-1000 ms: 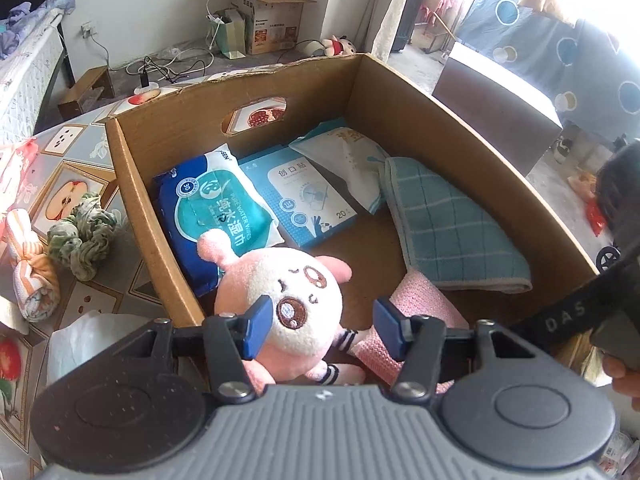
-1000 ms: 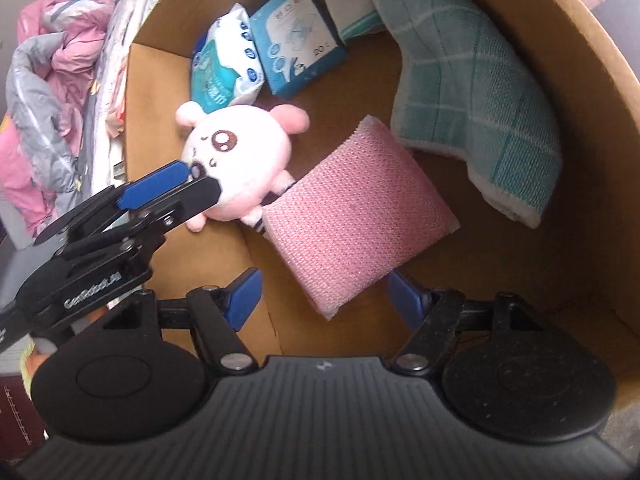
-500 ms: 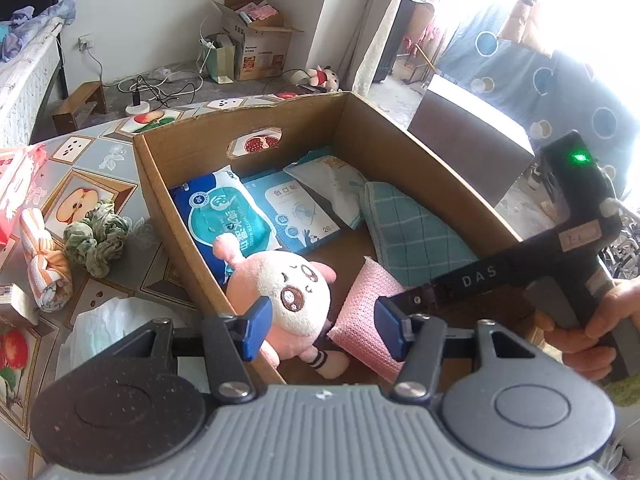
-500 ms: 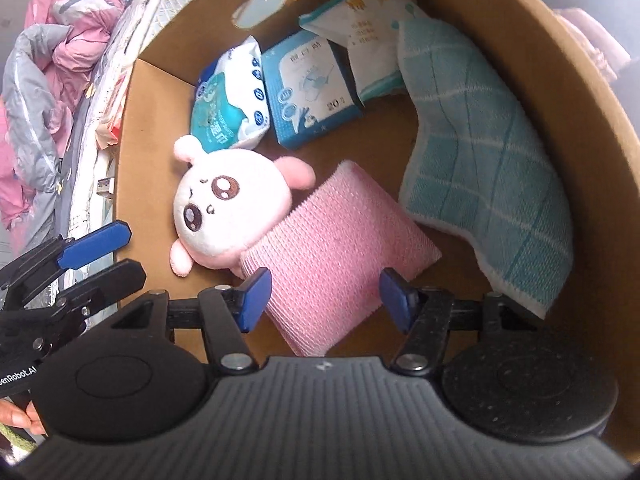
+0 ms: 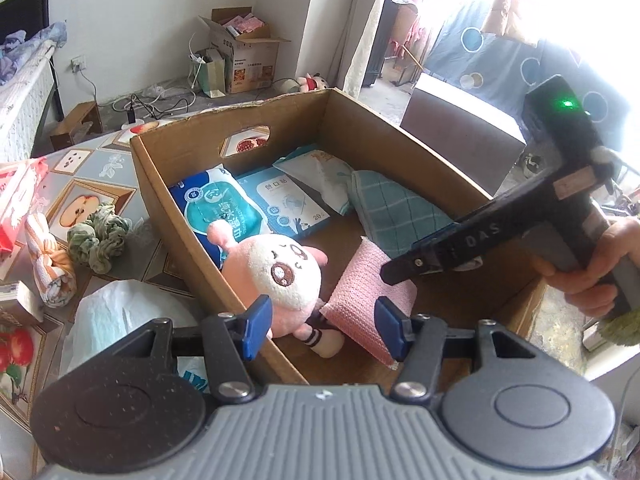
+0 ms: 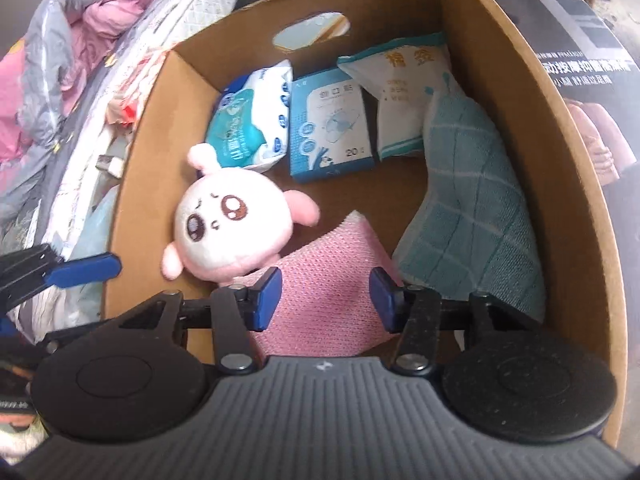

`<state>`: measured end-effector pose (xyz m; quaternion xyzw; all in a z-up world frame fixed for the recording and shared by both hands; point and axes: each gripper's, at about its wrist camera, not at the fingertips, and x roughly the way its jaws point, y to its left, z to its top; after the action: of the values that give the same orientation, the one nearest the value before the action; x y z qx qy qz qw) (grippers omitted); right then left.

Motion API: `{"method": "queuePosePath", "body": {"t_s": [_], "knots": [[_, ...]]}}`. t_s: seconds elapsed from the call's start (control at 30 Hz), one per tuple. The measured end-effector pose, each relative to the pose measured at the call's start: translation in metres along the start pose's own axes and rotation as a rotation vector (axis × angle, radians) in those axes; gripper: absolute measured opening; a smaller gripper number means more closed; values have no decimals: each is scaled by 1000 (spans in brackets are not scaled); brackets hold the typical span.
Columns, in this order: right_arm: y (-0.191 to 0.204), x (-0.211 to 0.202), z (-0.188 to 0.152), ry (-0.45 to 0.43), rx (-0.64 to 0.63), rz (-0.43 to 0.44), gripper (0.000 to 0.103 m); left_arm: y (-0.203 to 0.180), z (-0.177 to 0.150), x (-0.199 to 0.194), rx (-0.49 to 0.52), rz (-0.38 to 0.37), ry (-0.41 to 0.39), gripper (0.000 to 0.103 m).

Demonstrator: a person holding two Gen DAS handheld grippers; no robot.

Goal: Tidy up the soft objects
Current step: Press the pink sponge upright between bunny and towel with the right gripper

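Note:
A cardboard box [image 5: 424, 152] [image 6: 532, 128] holds a pink plush toy [image 5: 280, 276] [image 6: 228, 228], a pink knitted cloth [image 5: 368, 280] [image 6: 328, 292], a teal checked towel [image 5: 396, 216] [image 6: 476, 208] and several packets [image 5: 224, 208] [image 6: 332, 128]. My left gripper [image 5: 322, 330] is open and empty above the box's near wall. My right gripper [image 6: 325, 298] is open and empty above the pink cloth; in the left wrist view it reaches over the box from the right [image 5: 404, 264].
On the fruit-patterned table left of the box lie a green scrunchie [image 5: 100, 236], a striped rolled cloth [image 5: 50, 264] and a white plastic pack [image 5: 124, 320]. A bed with pink bedding [image 6: 48, 52] is on the left. An open carton [image 5: 244, 56] stands by the far wall.
Both grippers have pulled up and back from the box, staying open. The plush toy and pink cloth stay lying in the box.

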<state>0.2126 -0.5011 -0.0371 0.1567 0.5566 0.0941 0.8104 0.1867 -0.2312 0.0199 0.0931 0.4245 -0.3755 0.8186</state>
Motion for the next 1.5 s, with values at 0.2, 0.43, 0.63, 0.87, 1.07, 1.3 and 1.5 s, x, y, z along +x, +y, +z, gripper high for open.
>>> {"method": "queuePosePath", "body": {"t_s": [0.2,0.43,0.63,0.87,1.07,1.3,1.5], "knots": [[22,5,-12,148,-203,-12,84,-2,0,-15,72,129,-71,66],[-8,46,-2,291,64,88,84,12,1,-25,50,153,-101,67],[12,35,0,149,-57,-29,79,23,-3,-24,26,153,-94,68],[56,32,-8,68,-398,-207,77,28,-8,-20,1,140,-77,68],[21,34,8,134,-76,-43,79,30,-11,-23,-9,133,-84,68],[-53,26,-5,165,594,158,84,36,-17,-30,-32,116,-105,72],[-52,51,2,196,773,73,91,44,-25,-35,-54,96,-110,76]]}}
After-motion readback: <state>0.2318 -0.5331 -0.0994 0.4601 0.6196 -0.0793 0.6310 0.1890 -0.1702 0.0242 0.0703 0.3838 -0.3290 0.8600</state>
